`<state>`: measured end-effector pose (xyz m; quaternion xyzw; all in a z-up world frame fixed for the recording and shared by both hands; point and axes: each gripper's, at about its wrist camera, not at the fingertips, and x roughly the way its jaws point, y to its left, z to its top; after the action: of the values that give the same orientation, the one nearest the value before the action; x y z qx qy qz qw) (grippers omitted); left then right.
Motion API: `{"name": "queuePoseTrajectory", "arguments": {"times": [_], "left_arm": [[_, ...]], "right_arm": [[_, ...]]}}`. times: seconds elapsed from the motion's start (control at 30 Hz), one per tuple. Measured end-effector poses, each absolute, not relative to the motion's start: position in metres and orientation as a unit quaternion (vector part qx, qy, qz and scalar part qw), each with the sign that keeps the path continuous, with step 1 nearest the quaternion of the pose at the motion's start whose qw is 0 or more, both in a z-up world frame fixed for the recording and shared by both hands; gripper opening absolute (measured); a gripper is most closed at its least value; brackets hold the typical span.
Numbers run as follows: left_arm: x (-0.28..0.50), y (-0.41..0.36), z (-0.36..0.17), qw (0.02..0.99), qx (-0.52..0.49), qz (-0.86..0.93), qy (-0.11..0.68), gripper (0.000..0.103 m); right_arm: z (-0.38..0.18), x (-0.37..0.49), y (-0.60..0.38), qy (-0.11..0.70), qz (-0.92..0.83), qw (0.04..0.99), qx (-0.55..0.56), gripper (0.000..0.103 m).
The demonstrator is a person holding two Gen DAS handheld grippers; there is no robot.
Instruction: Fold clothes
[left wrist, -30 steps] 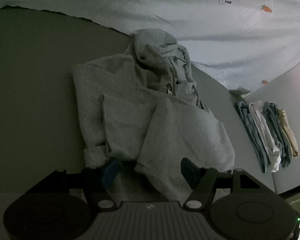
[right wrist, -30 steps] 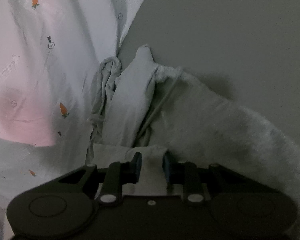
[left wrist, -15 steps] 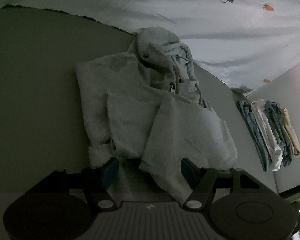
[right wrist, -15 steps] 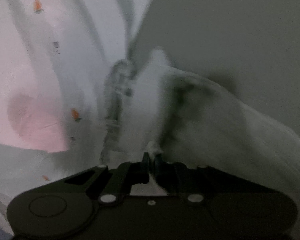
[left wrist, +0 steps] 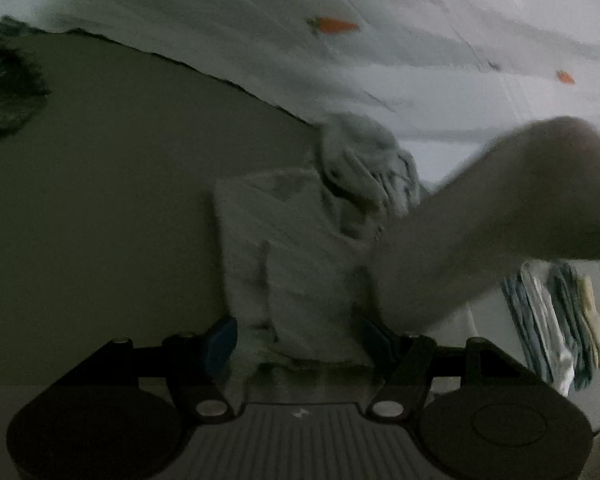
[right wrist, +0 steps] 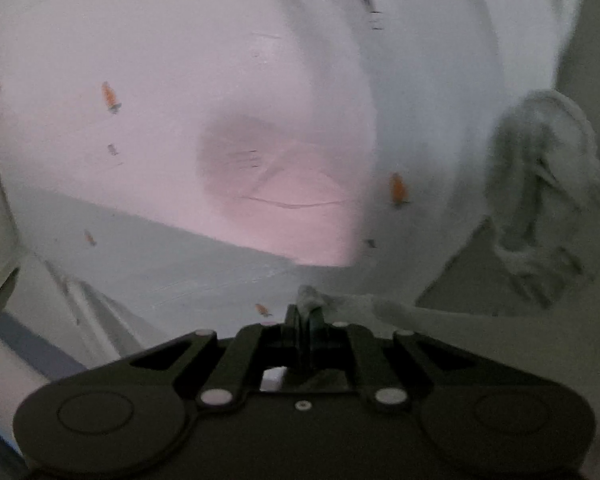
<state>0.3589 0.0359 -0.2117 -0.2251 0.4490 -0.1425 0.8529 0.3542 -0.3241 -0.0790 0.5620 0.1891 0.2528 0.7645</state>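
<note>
A grey hoodie (left wrist: 300,248) lies on the grey-green surface (left wrist: 120,200), its hood (left wrist: 364,160) toward the white sheet. One side of the hoodie (left wrist: 500,208) is lifted in a blurred band that rises to the right. My left gripper (left wrist: 298,340) hangs open over the near hem, with cloth lying between its fingers but not pinched. In the right wrist view my right gripper (right wrist: 304,314) is shut on a tuft of the hoodie's edge (right wrist: 380,306), and the cloth trails off right toward the hood (right wrist: 540,200).
A white sheet with small carrot prints (left wrist: 380,40) (right wrist: 180,100) borders the far side of the surface. A row of folded clothes (left wrist: 552,320) stands at the right. A dark blurred shape (left wrist: 4,92) sits at the far left edge.
My right gripper closed on the hoodie's edge and rose with it, its view swinging toward the sheet. In the left wrist view that side of the hoodie has lifted to the right.
</note>
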Motion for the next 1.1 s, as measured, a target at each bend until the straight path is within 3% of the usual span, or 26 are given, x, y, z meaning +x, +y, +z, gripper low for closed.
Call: {"name": "queuePoseTrajectory", "arguments": {"times": [0.5,0.67,0.8,0.9,0.97,1.03,1.1], "left_arm": [[0.357,0.022,-0.214,0.861,-0.200,-0.107,0.455,0.069],[0.370,-0.002,-0.222,0.862,-0.157,-0.110,0.468,0.070],[0.387,-0.017,-0.221,0.870,-0.120,-0.108,0.467,0.070],[0.407,-0.027,-0.213,0.879,-0.093,-0.114,0.453,0.074],[0.426,-0.036,-0.208,0.887,-0.068,-0.122,0.441,0.079],[0.450,-0.049,-0.206,0.891,-0.039,-0.126,0.435,0.080],[0.476,-0.062,-0.205,0.895,-0.022,-0.131,0.426,0.080]], "right_arm": [[-0.169,0.340,-0.415,0.320,0.054,0.795,0.513,0.005],[-0.196,0.348,-0.425,0.368,0.022,0.801,0.471,0.012],[-0.198,0.355,-0.425,0.398,-0.011,0.829,0.394,0.027],[-0.185,0.368,-0.425,0.391,-0.018,0.859,0.330,0.052],[-0.176,0.388,-0.421,0.390,-0.019,0.879,0.274,0.063],[-0.173,0.412,-0.417,0.393,-0.019,0.892,0.223,0.083],[-0.174,0.437,-0.416,0.387,-0.013,0.904,0.181,0.086]]}}
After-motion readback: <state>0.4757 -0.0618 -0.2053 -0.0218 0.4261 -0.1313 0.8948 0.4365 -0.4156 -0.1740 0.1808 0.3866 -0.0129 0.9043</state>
